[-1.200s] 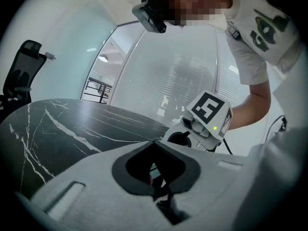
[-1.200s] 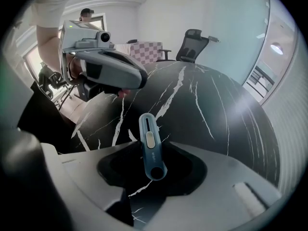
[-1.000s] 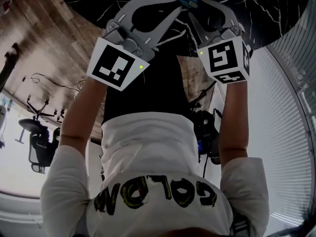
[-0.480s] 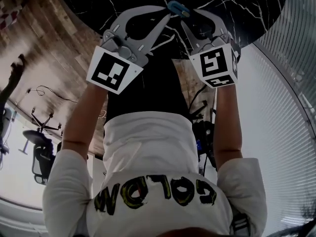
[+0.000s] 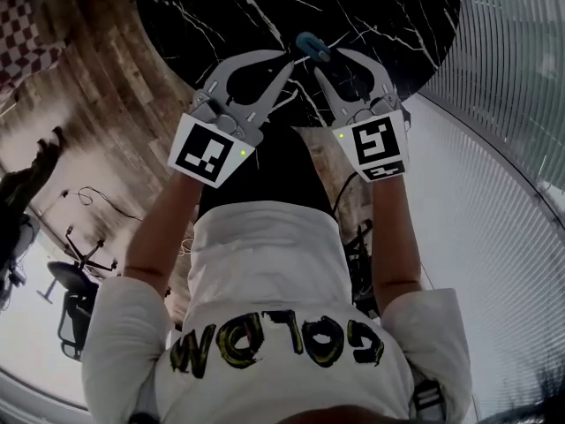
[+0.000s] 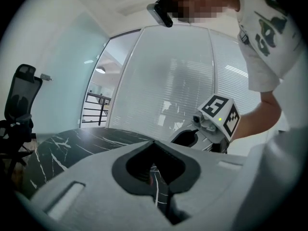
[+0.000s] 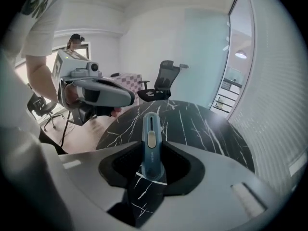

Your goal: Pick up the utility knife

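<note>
Two grippers show in the head view; which of them has the task's thing? — Reader

The right gripper (image 5: 316, 56); its jaws stand fairly wide yet are closed on the blue utility knife (image 5: 311, 46), which fills the gap between them; in the right gripper view the pads press its handle from both sides near the butt end, and the slider end projects past the fingertips (image 7: 150, 150). — Legend

And the left gripper (image 5: 284, 60)? — Reader

Empty; its jaws are brought together tip to tip, with only the black marble table (image 6: 72, 143) visible through the opening behind the tips; it hangs just beside the right gripper, apart from the knife. — Legend

Where is the knife in relation to the table? — Reader

Above it, as far as the views allow; in the right gripper view the marble top (image 7: 202, 124) lies beyond and below the knife (image 7: 151, 129), and nothing appears to touch the handle but the pads; the exact clearance cannot be told. — Legend

Which step is in hand, then? — Reader

By judgement, the last one; the grasp is made and the knife is off the surface, so the pick-up seems all but complete. — Legend

What does the next move call for? — Reader

Probably a steady hold only; the grip sits near one end of a long handle, so the free end could pivot or slip if the pads relax; keeping the jaws firm and the wrist level would guard against that; whether the blade is extended cannot be made out. — Legend
</note>
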The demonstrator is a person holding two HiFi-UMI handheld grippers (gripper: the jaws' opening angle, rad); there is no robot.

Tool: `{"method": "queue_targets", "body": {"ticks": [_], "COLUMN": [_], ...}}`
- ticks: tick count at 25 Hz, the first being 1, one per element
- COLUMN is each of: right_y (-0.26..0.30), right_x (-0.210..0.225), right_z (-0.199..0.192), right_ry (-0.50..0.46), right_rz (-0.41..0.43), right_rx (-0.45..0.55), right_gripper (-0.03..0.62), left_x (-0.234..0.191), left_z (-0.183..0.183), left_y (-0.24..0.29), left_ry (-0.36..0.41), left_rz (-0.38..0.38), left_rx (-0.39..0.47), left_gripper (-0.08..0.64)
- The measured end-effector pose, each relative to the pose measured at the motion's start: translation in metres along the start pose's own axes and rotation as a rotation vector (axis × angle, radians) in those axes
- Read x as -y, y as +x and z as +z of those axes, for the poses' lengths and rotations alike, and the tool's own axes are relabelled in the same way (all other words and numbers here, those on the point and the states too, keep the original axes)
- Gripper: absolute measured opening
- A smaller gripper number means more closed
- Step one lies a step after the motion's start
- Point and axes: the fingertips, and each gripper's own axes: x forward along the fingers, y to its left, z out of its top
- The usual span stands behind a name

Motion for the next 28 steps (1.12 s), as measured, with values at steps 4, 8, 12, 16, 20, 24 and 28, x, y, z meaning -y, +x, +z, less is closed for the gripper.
{"method": "queue_targets", "body": {"ticks": [4,8,12,16,20,24,28], "right_y": [-0.031,-0.062,-0.093,-0.118,-0.149,-0.170,-0.195], "right_x": [0.004,0.004,0.000,-0.008,-0.010,-0.005,-0.013], "right_z": [0.037,0.068,0.092,0.109,0.137,0.167,0.184], "right_ry": [0.021,0.046,0.133,0.204,0.205,0.218,0.261], "right_rz": [-0.037,-0.068,-0.081,-0.075,-0.100,-0.118,-0.108], "right_rx": [0.088,0.174,0.275,0.354,0.448,0.562,0.627], "right_gripper": [0.131,0.132,0.132,0.132,0.132,0.132,0.132], "left_x": [0.004,0.007,0.018,0.031,0.040,0.042,0.055], "left_z": [0.038,0.070,0.100,0.126,0.151,0.183,0.208], "left_y": [-0.011,-0.023,-0.032,-0.039,-0.048,-0.052,-0.064], "left_ry": [-0.030,-0.064,-0.079,-0.095,-0.071,-0.026,-0.062], "left_rz": [0.038,0.062,0.056,0.042,0.037,0.026,0.012], "left_rx": [0.052,0.082,0.109,0.105,0.104,0.148,0.188], "left_gripper": [0.003,0.003,0.003,0.003,0.003,0.003,0.003]}}
